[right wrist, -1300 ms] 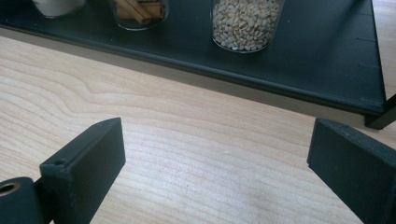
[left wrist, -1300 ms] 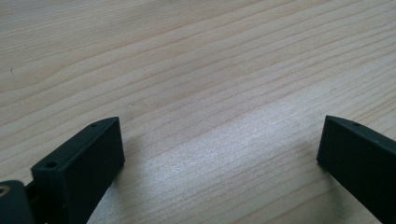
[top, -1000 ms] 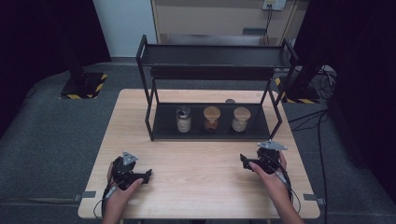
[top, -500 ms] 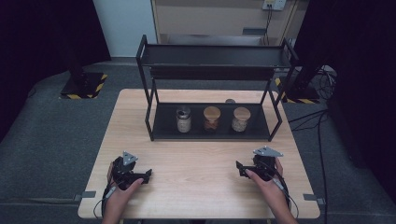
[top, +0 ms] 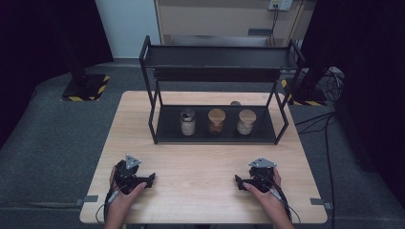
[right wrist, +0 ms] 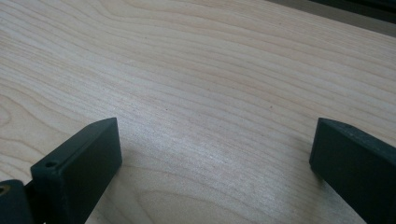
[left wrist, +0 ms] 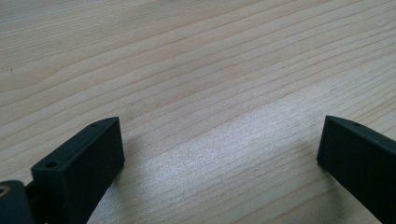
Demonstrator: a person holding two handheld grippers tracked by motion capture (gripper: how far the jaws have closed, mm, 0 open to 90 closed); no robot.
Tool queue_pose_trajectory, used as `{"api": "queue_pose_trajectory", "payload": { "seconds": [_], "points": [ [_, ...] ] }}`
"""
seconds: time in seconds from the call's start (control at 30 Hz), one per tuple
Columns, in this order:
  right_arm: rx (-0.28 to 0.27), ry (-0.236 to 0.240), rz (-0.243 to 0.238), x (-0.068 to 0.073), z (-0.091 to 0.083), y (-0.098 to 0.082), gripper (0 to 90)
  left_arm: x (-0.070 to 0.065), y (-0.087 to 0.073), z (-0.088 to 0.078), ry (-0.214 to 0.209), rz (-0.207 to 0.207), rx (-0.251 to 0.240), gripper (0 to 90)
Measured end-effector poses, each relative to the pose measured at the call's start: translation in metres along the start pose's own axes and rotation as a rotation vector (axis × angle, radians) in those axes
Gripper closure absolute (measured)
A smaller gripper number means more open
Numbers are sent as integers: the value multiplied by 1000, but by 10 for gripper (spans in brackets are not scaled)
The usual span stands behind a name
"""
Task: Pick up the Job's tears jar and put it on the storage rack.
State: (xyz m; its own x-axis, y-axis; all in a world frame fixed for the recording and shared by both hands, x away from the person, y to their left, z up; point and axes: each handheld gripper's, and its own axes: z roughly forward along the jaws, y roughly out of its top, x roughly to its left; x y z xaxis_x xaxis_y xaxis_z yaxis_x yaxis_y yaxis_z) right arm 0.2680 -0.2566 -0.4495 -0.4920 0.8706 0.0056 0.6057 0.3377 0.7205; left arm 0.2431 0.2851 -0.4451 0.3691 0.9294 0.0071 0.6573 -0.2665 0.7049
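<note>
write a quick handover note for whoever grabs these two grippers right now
Left gripper: open, holding nothing, low over the near left of the pale wooden table.
Right gripper: open, holding nothing, low over the near right.
Things: three glass jars on the lower shelf of the black metal rack at the far side: a dark-lidded jar at left, a cork-lidded jar with brown contents in the middle, a cork-lidded jar with pale contents at right.
Done: nothing picked up.
Left: probably reach for a jar; every jar is untouched.
</note>
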Motion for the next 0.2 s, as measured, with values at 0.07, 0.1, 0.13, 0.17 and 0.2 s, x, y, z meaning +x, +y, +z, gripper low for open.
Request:
{"api": "queue_pose_trajectory", "payload": {
  "seconds": [0.07,0.1,0.13,0.17,0.2],
  "points": [
    [1,-2,3,1,0,0,19,0,0,0,0,0,0,0],
    [2,-3,3,1,0,0,17,0,0,0,-1,0,0,0],
    [2,-3,4,1,0,0,13,0,0,0,0,0,0,0],
    [4,-6,7,2,0,1,8,0,0,0,0,-1,0,0],
    [5,-8,9,3,1,1,3,0,0,0,2,-2,0,0]
  ]
}}
